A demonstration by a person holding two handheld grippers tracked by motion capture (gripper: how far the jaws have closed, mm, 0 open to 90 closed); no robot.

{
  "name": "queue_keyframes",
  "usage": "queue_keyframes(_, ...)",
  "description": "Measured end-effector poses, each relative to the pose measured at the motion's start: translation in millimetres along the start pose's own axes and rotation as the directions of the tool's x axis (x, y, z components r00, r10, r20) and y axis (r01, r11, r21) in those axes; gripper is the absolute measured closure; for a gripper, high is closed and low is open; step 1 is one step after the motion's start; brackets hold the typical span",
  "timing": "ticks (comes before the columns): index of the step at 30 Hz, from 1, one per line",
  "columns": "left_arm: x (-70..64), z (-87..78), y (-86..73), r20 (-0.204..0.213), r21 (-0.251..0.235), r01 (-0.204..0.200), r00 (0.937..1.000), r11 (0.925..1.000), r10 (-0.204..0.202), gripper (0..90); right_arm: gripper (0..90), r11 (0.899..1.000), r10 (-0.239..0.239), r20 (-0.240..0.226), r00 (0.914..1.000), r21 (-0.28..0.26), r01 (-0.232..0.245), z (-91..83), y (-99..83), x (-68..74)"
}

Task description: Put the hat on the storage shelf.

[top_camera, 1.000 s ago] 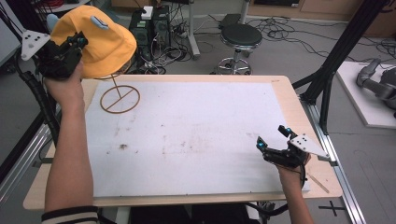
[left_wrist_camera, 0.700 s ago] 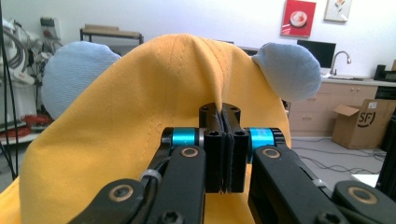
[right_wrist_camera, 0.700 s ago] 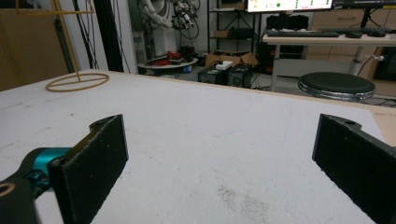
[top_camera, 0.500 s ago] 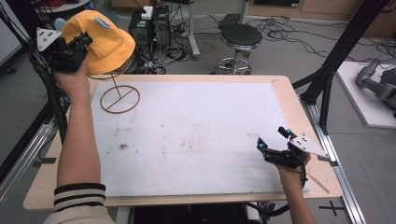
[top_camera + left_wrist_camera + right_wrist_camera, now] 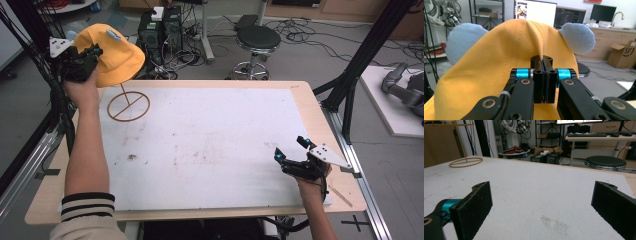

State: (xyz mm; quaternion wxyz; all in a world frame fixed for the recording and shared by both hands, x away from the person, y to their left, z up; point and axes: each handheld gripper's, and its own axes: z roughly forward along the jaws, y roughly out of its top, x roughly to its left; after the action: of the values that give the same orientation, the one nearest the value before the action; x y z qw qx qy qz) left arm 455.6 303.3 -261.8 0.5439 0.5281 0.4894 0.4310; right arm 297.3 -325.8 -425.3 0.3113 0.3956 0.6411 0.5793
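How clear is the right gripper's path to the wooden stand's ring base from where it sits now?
Probably clear. The right gripper rests open at the table's near right corner, and only bare white surface lies between it and the ring base. The yellow hat hangs above it, pinched by the left gripper.

A robotics lab; monitors (image 5: pixel 535 12), floor-level computers (image 5: pixel 161 30), cable tangles (image 5: pixel 320 35)

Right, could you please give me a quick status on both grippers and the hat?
Left gripper shut on yellow hat, held over the stand. Right gripper open, empty, low over the table. Nothing in the way.
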Motion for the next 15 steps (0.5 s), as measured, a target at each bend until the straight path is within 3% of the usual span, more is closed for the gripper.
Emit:
queue_keyframes(2, -0.7, 1.3, -2.0, -0.001, 0.014, -0.016, 0.9999, 0.9998, 0.016, 88.2, 3.1, 1.0, 0.007, 0.001, 1.0, 0.005, -0.007, 1.2, -0.4, -0.1)
queue_keyframes(7, 0.4, 3.7, -7.9, -0.016, 0.028, -0.004, 0.9999, 0.9996, 0.005, 87.4, 3.1, 1.0, 0.004, -0.005, 1.0, 0.011, -0.004, 2.7, -0.9, 1.6)
queue_keyframes(10, 0.0, 4.8, -9.4, -0.021, 0.03, -0.02, 0.9996, 0.9994, 0.02, 85.6, 3.1, 1.0, -0.004, -0.007, 1.0, 0.009, 0.004, 2.9, -1.0, 1.5)
queue_keyframes(15, 0.3, 6.6, -10.3, -0.022, 0.034, -0.011, 0.9997, 0.9994, 0.011, 72.5, 3.1, 1.0, 0.004, -0.007, 1.0, 0.016, -0.004, 3.5, -1.5, 2.1)
